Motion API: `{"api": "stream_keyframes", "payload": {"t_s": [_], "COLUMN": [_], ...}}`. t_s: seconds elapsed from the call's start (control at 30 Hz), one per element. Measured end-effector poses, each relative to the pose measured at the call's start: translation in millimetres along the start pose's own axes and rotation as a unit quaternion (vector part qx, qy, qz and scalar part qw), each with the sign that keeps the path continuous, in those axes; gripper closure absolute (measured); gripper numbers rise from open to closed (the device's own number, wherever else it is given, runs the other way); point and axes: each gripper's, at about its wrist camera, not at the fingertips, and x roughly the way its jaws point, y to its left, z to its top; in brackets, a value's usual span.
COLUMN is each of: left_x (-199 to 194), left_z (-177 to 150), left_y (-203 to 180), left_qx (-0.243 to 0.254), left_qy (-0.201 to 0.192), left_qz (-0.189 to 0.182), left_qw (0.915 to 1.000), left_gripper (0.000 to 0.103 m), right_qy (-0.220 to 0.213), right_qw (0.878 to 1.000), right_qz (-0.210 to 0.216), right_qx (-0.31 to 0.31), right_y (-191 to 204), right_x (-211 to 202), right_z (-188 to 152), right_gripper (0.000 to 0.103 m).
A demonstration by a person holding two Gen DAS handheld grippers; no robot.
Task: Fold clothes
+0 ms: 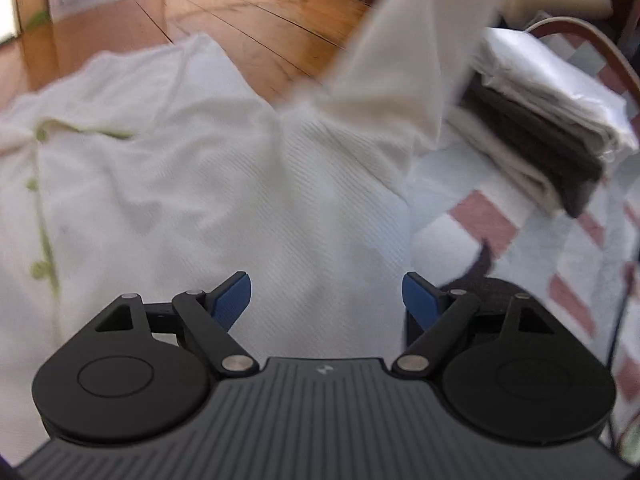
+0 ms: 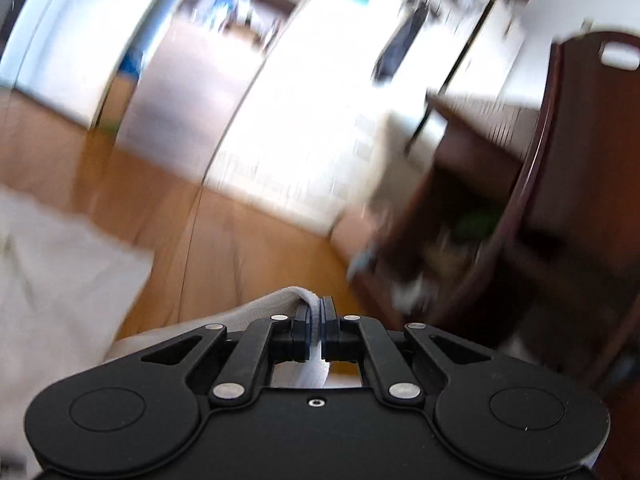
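The wooden floor (image 1: 248, 16) is showing beyond the work surface, which is wearing a pink-and-white checked cloth (image 1: 560, 264). The white garment (image 1: 224, 184) is lying spread across most of that surface, directly ahead of and below the left gripper (image 1: 326, 300). Its green-buttoned placket (image 1: 42, 216) is running along the left side, so the long axis is lying roughly fore-and-aft from this gripper. 1 sleeve or edge (image 1: 404, 52) is rising steeply toward the upper right, out of frame. A stack of folded clothes (image 1: 540, 128) is sitting at the right, well apart from the open body of the garment.

The left gripper is standing wide, with nothing between its 2 blue pads (image 1: 232, 300), hovering over the cloth near its right edge. The right gripper (image 2: 316, 328) is clamping a fold of white fabric (image 2: 288, 296) tight between its jaws.

Judgement: the raised section is being carried for a fold across the body, and the left gripper is the nearer one for pinning the garment.

Only the right wrist view is showing the pinch itself; it is heavily blurred. Only the left wrist view is showing the garment's layout.
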Motion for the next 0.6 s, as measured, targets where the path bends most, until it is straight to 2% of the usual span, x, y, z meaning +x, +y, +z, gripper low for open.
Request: {"api": "stream_keyframes", "payload": {"t_s": [0.03, 0.1, 0.2, 0.23, 0.27, 0.3, 0.33, 0.37, 0.47, 0.53, 0.6], "left_x": [3, 10, 20, 19, 16, 13, 12, 8, -12, -25, -34], "left_z": [-1, -2, 2, 4, 7, 10, 13, 16, 17, 16, 14], "left_y": [-2, -8, -8, -2, 9, 20, 32, 43, 69, 87, 99], "left_qx": [0.004, 0.021, 0.063, 0.066, 0.056, 0.044, 0.024, 0.004, -0.031, -0.063, -0.084], "left_qy": [0.004, 0.006, 0.004, -0.010, -0.019, -0.026, -0.016, -0.009, -0.033, -0.039, -0.042], "left_qz": [-0.012, -0.006, 0.047, 0.058, 0.051, 0.042, 0.030, 0.031, 0.060, 0.071, 0.063], "left_qw": [0.9999, 0.9997, 0.9969, 0.9961, 0.9969, 0.9978, 0.9991, 0.9995, 0.9972, 0.9947, 0.9936], "left_gripper": [0.015, 0.012, 0.014, 0.029, 0.046, 0.093, 0.103, 0.103, 0.103, 0.103, 0.103], "right_qy": [-0.004, 0.001, 0.032, 0.045, 0.057, 0.070, 0.077, 0.082, 0.094, 0.105, 0.122], "right_qw": [1.000, 0.999, 0.997, 0.996, 0.995, 0.994, 0.993, 0.992, 0.992, 0.992, 0.992], "right_qz": [-0.004, -0.010, -0.007, -0.001, 0.006, 0.012, 0.014, 0.014, 0.010, 0.006, -0.001], "right_qx": [0.020, 0.050, 0.071, 0.075, 0.079, 0.082, 0.087, 0.091, 0.089, 0.065, 0.026], "right_y": [-7, -13, -10, -8, -7, -5, -7, -11, -25, -28, -28], "right_x": [3, 12, 31, 38, 45, 52, 57, 62, 67, 63, 56], "right_z": [4, 4, -8, -11, -14, -17, -15, -13, 0, 10, 20], "right_gripper": [0.099, 0.099, 0.099, 0.099, 0.099, 0.099, 0.099, 0.099, 0.099, 0.099, 0.099]}}
